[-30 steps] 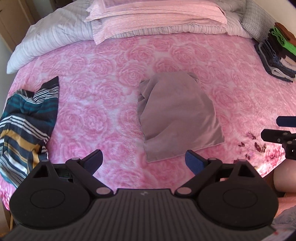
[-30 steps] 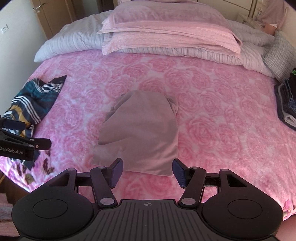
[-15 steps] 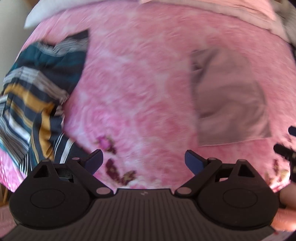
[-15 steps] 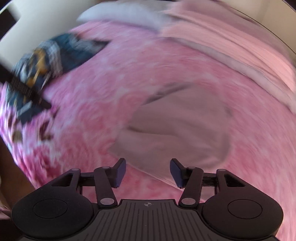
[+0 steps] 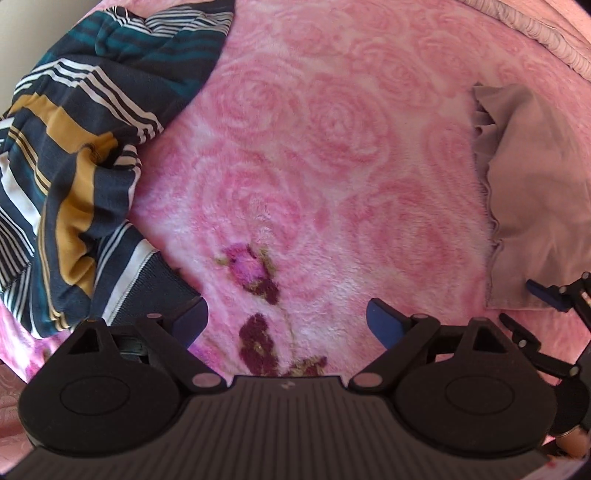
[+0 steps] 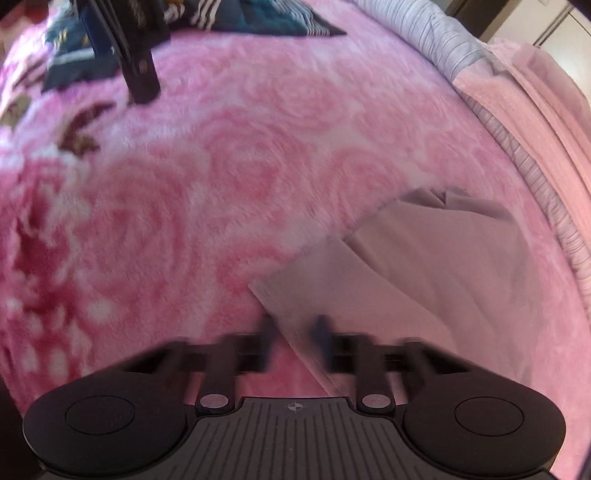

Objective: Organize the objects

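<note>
Both tools have dropped close to the bed since the earlier frames, and the right one's jaws, wide apart before, have come together. Right tool (image 6: 293,332): clenched on the near corner of the flat mauve-grey cloth (image 6: 424,273), its edge running between the blurred blue fingertips. Left tool (image 5: 286,321): released, jaws wide, nothing between them, hovering over the plush pink rose-patterned blanket (image 5: 332,147) by a dark maroon flower print (image 5: 255,273). Crumpled navy, teal, mustard and white striped garment (image 5: 74,155): lying on the blanket at the left tool's left, one fold just beside its left fingertip. Mauve-grey cloth: well apart from the striped garment, toward the right side of the bed. Farther back: folded pale pink bedding (image 6: 535,96) and a grey striped quilt (image 6: 436,33) along the head of the bed.
</note>
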{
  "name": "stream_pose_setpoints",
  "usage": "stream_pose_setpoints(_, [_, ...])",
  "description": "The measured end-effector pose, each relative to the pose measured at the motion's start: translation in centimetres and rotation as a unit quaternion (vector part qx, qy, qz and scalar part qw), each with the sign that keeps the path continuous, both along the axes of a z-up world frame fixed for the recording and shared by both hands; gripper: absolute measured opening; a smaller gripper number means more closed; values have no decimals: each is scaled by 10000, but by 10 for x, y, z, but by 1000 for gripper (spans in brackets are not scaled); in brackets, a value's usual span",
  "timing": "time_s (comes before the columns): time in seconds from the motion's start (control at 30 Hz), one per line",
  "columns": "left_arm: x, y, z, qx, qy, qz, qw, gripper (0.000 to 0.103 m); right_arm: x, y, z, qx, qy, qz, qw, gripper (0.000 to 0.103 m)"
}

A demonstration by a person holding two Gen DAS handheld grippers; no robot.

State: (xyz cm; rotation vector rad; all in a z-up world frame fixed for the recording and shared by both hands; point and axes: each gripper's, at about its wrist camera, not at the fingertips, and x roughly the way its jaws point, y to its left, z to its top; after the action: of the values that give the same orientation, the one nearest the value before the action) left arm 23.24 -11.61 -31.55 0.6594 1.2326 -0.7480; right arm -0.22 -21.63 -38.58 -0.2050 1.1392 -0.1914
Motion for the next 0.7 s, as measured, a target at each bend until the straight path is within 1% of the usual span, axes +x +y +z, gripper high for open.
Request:
stream_pose_setpoints(0.03, [0,-1,-2,6,5,17,10000,90,-1,-6,5,38,-182,-144,9997,0])
stream_pose_setpoints(0.07, [0,-2,-4,-4,4,18,10000,90,-5,-16,15,104,-460,-367,9982,0])
stream_pose_setpoints(0.1, [-1,-4,-4,-11,-3,7,10000,88,-13,-31,30,298,-814,-739,9935,0])
stream_pose_setpoints(0.13, [-2,-6,-5,-9,-17,-10,10000,88,-26,-51,49,638,-1253,-1241,9823,0])
stream_pose_setpoints(0.17, [-5,-8,-4,-21,-32,-30,10000,88,-43,-75,69,986,-1744,-1793,9632,0])
stream_pose_setpoints(0.2, [-7,-11,-3,-44,-43,-61,10000,88,-65,-99,90,1186,-2196,-2370,9389,0])
stream_pose_setpoints(0.23, [-11,-14,-2,-62,-51,-90,9999,87,-89,-121,109,1269,-2571,-2888,9135,0])
stream_pose_setpoints(0.3, [-20,-22,0,-108,-48,-151,9998,85,-150,-159,143,1233,-3218,-3826,8572,0])
stream_pose_setpoints(0.37, [-32,-32,2,-194,8,-224,9996,83,-215,-190,165,1073,-3582,-4682,8006,0])
stream_pose_setpoints(0.4, [-40,-37,3,-245,36,-276,9993,81,-247,-201,170,983,-3665,-5063,7744,0])
stream_pose_setpoints(0.43, [-49,-43,4,-310,70,-335,9989,81,-277,-210,172,967,-3687,-5388,7513,0])
stream_pose_setpoints(0.47, [-59,-49,5,-376,104,-406,9984,81,-304,-218,171,975,-3598,-5683,7335,0])
stream_pose_setpoints(0.5, [-70,-55,6,-441,136,-484,9978,81,-329,-223,165,967,-3428,-6009,7156,0])
stream_pose_setpoints(0.53, [-83,-62,6,-505,178,-572,9969,81,-352,-227,156,1072,-3245,-6300,6973,0])
stream_pose_setpoints(0.6, [-109,-74,5,-587,278,-750,9951,81,-395,-229,137,1355,-2949,-6846,6528,0])
stream_pose_setpoints(0.63, [-121,-79,3,-622,339,-823,9941,81,-411,-228,127,1496,-2815,-7039,6348,0])
stream_pose_setpoints(0.67, [-134,-85,2,-652,413,-879,9931,81,-428,-226,118,1634,-2666,-7183,6215,0])
stream_pose_setpoints(0.7, [-146,-90,0,-680,503,-943,9919,81,-439,-226,109,1739,-2529,-7298,6109,0])
